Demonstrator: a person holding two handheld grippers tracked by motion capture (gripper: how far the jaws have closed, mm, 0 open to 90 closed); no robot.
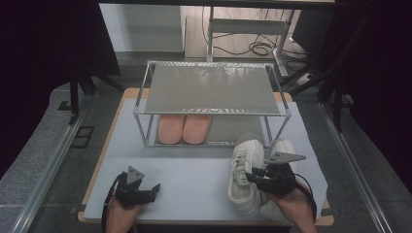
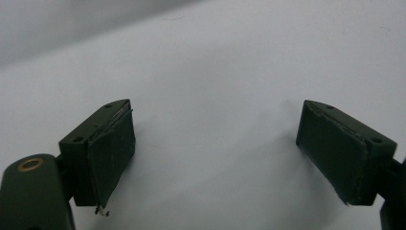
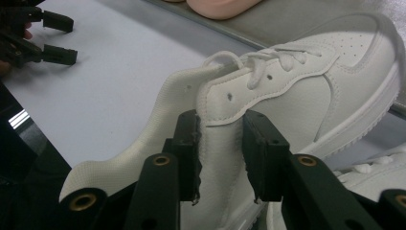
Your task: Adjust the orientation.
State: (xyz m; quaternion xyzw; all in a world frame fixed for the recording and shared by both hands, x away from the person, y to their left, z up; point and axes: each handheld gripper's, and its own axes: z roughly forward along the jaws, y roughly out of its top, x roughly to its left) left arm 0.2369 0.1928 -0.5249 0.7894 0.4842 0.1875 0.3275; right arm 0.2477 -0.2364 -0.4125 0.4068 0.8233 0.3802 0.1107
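The right gripper [image 3: 220, 153] pinches the collar wall of a white sneaker [image 3: 306, 91], whose long axis runs ahead of its jaws toward the shoe rack [image 1: 212, 112]. The left gripper [image 2: 215, 153], jaws spread and empty, sits well apart.

A white lace-up sneaker [image 3: 306, 91] is lying near the table's front right, toe pointing toward the shelf rack, tipped a little onto its side. Its laces are tied, its side wall is being pinched, and its tongue is curling outward from the opening.
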